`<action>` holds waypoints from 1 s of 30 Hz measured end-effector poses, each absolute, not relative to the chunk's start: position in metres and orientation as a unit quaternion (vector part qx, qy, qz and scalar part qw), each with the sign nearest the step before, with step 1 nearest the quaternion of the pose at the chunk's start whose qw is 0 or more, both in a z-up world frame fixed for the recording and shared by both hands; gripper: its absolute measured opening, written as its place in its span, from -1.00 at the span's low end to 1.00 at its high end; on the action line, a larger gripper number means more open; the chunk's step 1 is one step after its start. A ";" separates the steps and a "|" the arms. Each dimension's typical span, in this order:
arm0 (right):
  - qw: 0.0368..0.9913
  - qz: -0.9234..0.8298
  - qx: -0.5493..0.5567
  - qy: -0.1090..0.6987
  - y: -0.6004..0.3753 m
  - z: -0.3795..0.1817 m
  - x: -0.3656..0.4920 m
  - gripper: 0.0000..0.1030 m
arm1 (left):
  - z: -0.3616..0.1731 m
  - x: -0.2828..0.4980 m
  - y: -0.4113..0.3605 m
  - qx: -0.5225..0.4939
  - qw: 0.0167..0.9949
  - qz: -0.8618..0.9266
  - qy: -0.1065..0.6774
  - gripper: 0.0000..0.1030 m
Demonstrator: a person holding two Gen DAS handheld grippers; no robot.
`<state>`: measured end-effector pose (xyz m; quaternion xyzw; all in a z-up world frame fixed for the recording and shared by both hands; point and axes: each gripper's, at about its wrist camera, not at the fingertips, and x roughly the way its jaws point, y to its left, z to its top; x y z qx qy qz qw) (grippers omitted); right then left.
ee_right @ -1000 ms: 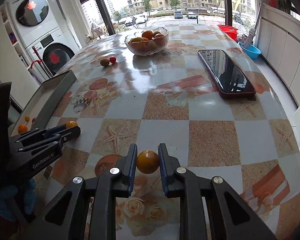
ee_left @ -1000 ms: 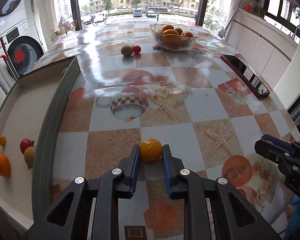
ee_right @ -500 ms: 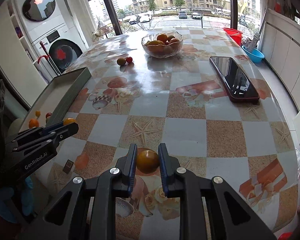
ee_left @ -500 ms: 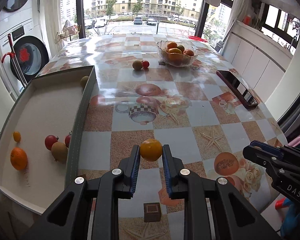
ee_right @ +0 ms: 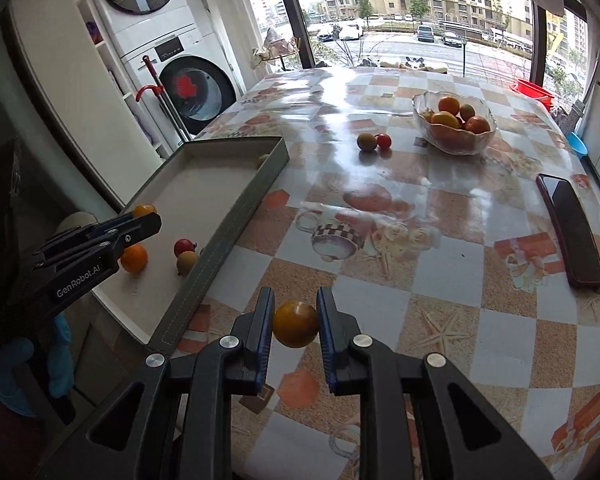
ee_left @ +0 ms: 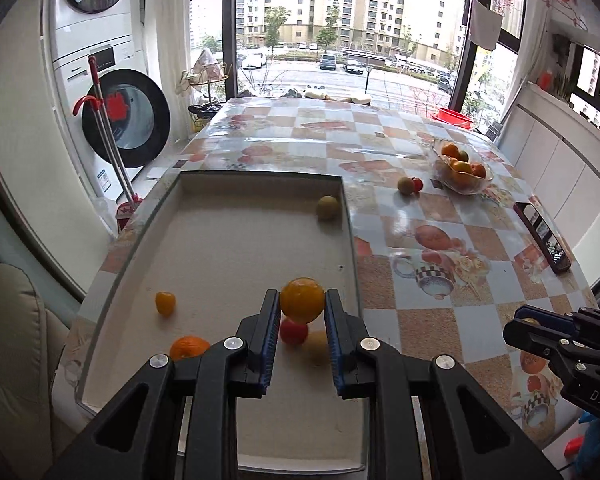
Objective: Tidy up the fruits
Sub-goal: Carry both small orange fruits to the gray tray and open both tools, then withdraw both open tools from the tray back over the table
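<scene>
While both tongs carry fruit, each pair is pinching a small round orange-yellow fruit across its widest part. The left tongs (ee_left: 302,309) hold theirs (ee_left: 302,300) above the tray (ee_left: 348,216), with a red fruit (ee_left: 293,331) and a paler one just below and an orange (ee_left: 188,347) beyond the left finger. The right tongs (ee_right: 296,322) hold a darker one (ee_right: 295,323) over the worktop (ee_right: 440,272), the tray off to their left. These fruits look light, smooth and probably soft-skinned, so a gentle squeeze at the middle suits; harder pressure could bruise them or squirt them out.
</scene>
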<state>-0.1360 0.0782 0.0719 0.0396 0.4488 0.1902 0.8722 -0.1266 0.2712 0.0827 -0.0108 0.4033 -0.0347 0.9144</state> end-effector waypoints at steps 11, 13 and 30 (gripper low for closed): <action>0.856 0.229 0.020 0.463 0.136 0.070 -0.104 -0.54 | 0.063 -0.112 0.310 -0.019 0.910 -0.005 0.413 -0.54; 0.855 0.233 0.018 0.464 0.142 0.071 -0.098 -0.54 | 0.061 -0.107 0.310 -0.019 0.910 -0.006 0.414 -0.54; 0.822 0.270 0.070 0.497 0.183 0.052 -0.045 0.58 | 0.046 -0.099 0.315 0.005 0.908 0.036 0.418 0.84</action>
